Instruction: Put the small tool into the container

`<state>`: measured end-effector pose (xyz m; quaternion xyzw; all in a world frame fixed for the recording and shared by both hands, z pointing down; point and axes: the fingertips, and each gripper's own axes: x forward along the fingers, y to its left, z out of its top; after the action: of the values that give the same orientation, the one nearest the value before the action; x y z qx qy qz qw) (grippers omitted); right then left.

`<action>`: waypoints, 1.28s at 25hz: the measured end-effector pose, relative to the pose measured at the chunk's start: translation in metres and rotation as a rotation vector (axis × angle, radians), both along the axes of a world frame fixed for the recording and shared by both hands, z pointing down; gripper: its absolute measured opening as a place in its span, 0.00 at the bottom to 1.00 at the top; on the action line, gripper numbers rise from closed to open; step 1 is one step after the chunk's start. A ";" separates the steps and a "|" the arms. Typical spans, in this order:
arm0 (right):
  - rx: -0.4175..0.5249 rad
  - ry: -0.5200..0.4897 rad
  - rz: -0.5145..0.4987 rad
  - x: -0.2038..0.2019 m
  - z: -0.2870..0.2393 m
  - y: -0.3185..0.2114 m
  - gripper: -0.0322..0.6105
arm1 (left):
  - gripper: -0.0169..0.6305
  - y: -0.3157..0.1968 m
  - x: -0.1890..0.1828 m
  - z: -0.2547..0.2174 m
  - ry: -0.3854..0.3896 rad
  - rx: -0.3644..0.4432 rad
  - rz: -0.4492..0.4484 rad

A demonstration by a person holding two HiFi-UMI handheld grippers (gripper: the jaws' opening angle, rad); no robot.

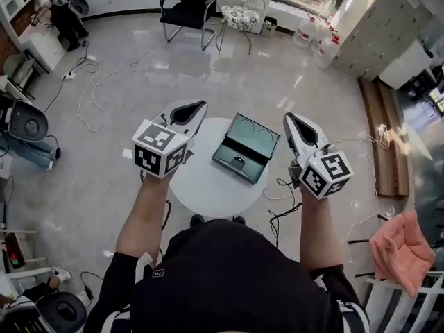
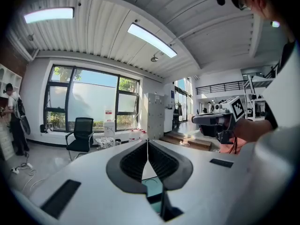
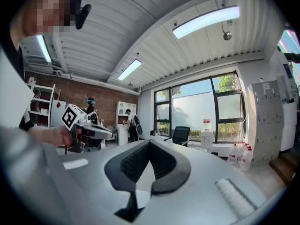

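Note:
A dark green container [image 1: 254, 139] lies open on the small round white table [image 1: 201, 186], its lid tipped back. A small dark tool [image 1: 238, 161] rests in the container's near half. My left gripper [image 1: 202, 105] is held left of the container, above the table's edge, shut with nothing in it. My right gripper [image 1: 287, 117] hangs right of the container, also shut and empty. In the left gripper view the jaws [image 2: 147, 143] meet, with a strip of teal container [image 2: 153, 190] showing below them. The right gripper view shows its jaws [image 3: 149, 142] pressed together, pointing out into the room.
A black office chair [image 1: 191, 5] and a white chair with a patterned cushion [image 1: 241, 16] stand beyond the table. White cables [image 1: 104, 75] trail over the floor at left. Water bottles [image 1: 316, 37], a wooden step [image 1: 381, 130] and a pink cloth [image 1: 402, 248] are on the right.

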<state>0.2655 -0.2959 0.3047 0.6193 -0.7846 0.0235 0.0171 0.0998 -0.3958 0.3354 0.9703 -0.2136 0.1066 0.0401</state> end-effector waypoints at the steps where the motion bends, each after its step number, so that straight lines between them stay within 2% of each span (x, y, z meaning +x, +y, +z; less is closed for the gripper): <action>1: 0.039 -0.018 0.008 0.004 -0.010 0.007 0.06 | 0.04 0.001 -0.001 -0.004 0.008 0.004 -0.012; 5: 0.135 -0.080 0.033 0.026 -0.029 0.036 0.06 | 0.04 0.009 -0.005 -0.019 0.075 -0.008 -0.050; 7: 0.149 -0.092 0.043 0.040 -0.029 0.045 0.06 | 0.04 0.014 -0.003 -0.023 0.071 0.008 -0.067; 12: 0.123 -0.026 0.032 0.055 -0.014 0.041 0.06 | 0.04 0.013 0.010 -0.018 0.037 0.015 -0.093; 19: 0.079 -0.051 0.027 0.066 0.008 0.033 0.06 | 0.04 0.011 0.022 -0.010 0.027 0.006 -0.119; 32: 0.065 -0.051 -0.006 0.070 0.017 0.030 0.06 | 0.04 0.013 0.030 -0.004 0.026 -0.002 -0.136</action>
<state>0.3355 -0.2658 0.3220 0.6165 -0.7869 0.0136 -0.0233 0.1295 -0.3824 0.3316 0.9548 -0.2783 0.0911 0.0512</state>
